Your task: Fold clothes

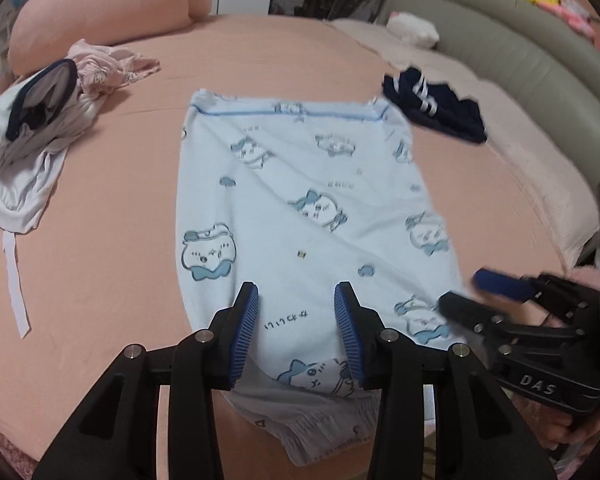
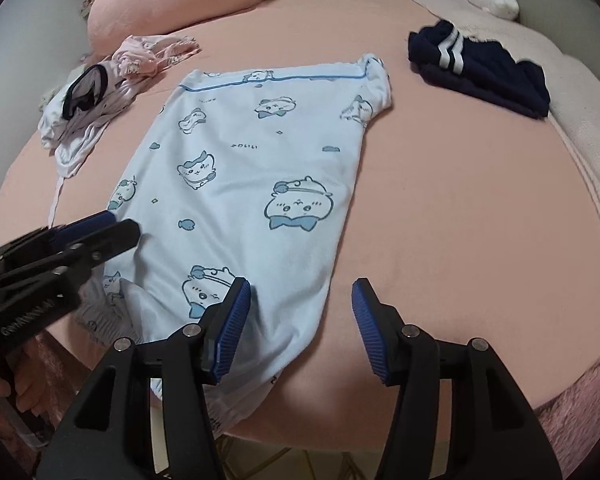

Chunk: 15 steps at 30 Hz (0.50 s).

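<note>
From the left wrist view, the left hand-held gripper (image 1: 296,300) points steeply down over the near end of the light blue printed garment (image 1: 300,208), which lies flat lengthwise on the pink bed (image 1: 100,240); its jaws stand moderately apart, straddling the cloth without pinching it. At 3 o'clock the right hand-held gripper (image 1: 472,292) reaches in sideways, tips at the garment's right edge, with fingers of the person's hand (image 1: 568,432) beneath its body. A heap of white and pink clothes (image 1: 40,128) sits at 10 o'clock, a navy striped garment (image 1: 432,108) at 1 o'clock, and a pink pillow (image 1: 112,4) at 11 o'clock. From the right wrist view, the right hand-held gripper (image 2: 300,296) tilts down at the garment's (image 2: 252,168) near right corner, jaws half open: one pad over the cloth, the other over bare sheet, gripping nothing. The left hand-held gripper (image 2: 118,226) enters from 9 o'clock, tips at the garment's left edge, the hand (image 2: 16,380) holding it visible below. The navy garment (image 2: 480,68) lies at 1 o'clock, well apart.
</note>
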Each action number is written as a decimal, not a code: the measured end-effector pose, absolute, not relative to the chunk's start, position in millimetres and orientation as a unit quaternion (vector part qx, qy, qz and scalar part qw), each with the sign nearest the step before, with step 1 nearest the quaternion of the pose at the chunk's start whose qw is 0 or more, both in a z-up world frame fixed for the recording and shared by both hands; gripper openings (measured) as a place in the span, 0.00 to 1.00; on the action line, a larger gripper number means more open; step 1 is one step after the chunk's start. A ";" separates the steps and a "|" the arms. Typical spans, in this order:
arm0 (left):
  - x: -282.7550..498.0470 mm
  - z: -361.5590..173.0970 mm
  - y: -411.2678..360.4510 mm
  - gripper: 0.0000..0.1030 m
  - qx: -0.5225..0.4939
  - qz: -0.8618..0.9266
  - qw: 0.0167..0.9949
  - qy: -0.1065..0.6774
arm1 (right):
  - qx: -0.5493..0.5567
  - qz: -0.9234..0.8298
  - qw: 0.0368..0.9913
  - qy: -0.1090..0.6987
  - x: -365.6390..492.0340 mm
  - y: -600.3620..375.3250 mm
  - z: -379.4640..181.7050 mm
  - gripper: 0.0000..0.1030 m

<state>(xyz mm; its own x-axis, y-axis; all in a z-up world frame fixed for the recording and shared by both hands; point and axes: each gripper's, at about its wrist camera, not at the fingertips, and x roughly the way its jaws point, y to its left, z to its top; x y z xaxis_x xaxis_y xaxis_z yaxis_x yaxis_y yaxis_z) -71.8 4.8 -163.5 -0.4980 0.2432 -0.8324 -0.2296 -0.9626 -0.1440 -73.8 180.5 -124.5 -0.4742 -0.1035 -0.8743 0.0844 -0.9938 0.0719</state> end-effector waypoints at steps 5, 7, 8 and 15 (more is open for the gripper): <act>-68.1 -173.4 -4.4 0.45 -0.509 0.852 0.124 0.013 | 0.522 -0.851 0.058 -0.002 -76.2 181.7 -135.3 0.56; -65.8 -174.7 -8.8 0.45 -0.511 0.851 0.120 0.012 | 0.521 -0.852 0.058 0.007 -76.2 180.5 -135.3 0.57; -64.7 -174.6 -11.9 0.45 -0.511 0.851 0.119 0.006 | 0.520 -0.852 0.058 0.009 -75.9 180.2 -135.4 0.57; -54.7 -160.8 -21.9 0.47 -0.483 0.860 0.151 -0.060 | 0.477 -0.876 0.051 -0.047 -71.4 198.3 -112.5 0.58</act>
<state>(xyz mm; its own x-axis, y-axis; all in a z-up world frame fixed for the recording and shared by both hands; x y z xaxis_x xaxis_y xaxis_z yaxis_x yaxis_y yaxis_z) -54.7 -21.9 -160.8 -0.4869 0.3185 -0.8134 -0.2023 -0.9470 -0.2497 -71.4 198.3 -112.5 -0.5397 -0.1347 -0.8310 0.0445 -0.9903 0.1316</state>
